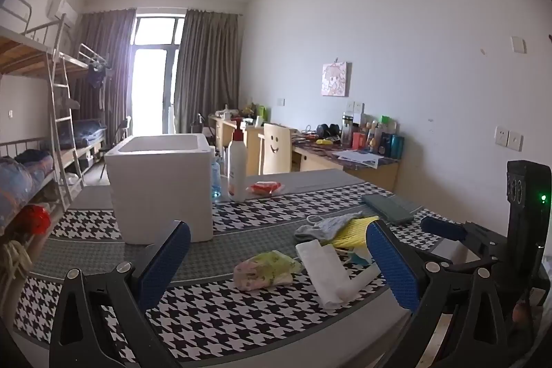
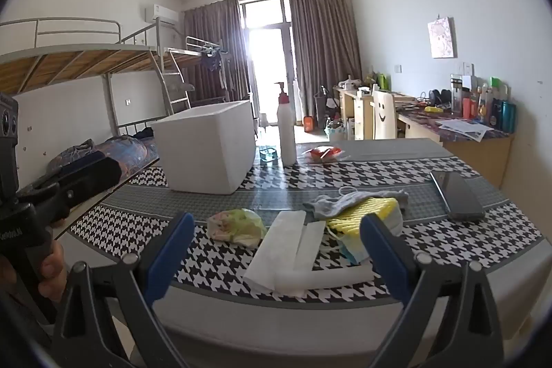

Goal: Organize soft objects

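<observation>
A pile of soft things lies on the houndstooth table (image 1: 214,309): a crumpled floral green cloth (image 1: 265,269) (image 2: 238,226), a folded white cloth (image 1: 327,271) (image 2: 289,250), a grey sock (image 1: 324,225) (image 2: 345,200) over a yellow cloth (image 1: 352,231) (image 2: 358,212), and a blue mask (image 2: 352,250). A white foam box (image 1: 162,185) (image 2: 207,150) stands open-topped behind them on the left. My left gripper (image 1: 276,226) hovers open before the pile, nothing between its pads. My right gripper (image 2: 276,219) is open too, near the table's front edge, facing the white cloth.
A pump bottle (image 1: 237,168) (image 2: 286,133), a red packet (image 1: 264,187) and a blue-capped water bottle (image 1: 215,175) stand behind the box. A dark phone (image 2: 457,195) lies at the right. Bunk beds fill the left side, a cluttered desk (image 2: 476,133) the right wall.
</observation>
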The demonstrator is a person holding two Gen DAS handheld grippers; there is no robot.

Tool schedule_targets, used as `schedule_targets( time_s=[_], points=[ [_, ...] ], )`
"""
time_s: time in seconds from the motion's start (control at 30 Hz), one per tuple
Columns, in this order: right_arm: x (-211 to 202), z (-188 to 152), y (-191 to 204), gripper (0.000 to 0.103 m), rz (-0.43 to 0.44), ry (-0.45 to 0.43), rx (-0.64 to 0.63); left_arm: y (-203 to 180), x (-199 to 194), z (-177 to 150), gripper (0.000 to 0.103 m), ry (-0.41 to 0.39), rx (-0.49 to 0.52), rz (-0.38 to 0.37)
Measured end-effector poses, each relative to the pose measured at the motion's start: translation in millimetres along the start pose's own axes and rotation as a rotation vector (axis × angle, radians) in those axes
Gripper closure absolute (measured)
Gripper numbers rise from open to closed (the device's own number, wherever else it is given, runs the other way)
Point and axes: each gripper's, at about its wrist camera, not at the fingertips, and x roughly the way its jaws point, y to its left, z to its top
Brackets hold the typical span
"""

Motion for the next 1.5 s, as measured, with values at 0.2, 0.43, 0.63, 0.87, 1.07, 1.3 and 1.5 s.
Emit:
schedule_targets(
  time_s=[0.2,0.43,0.63,0.87,1.07,1.3,1.5],
  points=[
    [0,0,0,0.004,0.001,0.001,0.005,2,3,-1,0.001,0.01,-0.012,-0.012],
    [0,-1,-1,0.004,0.0,0.003,0.002,-1,-2,0,0.001,-0.001,-0.008,-0.019],
    [-1,1,0,0.004,-0.002,-0.002,-0.001,-1,-2,0,0.001,0.007,-0.002,-0.028],
    [-2,1,0,0.004,-0.003,-0.003,-0.001,-2,-3,0,0.001,0.004,0.004,-0.015],
    [-2,1,0,0.004,-0.004,-0.005,-0.004,-1,-2,0,0.001,0.006,0.003,-0.011],
    [-3,2,0,0.004,-0.006,-0.004,-0.003,1,-2,-1,0.001,0.009,0.0,-0.008],
    [-4,3,-1,0.004,-0.006,-0.008,-0.001,1,-1,-2,0.001,0.01,0.0,-0.004]
  ],
)
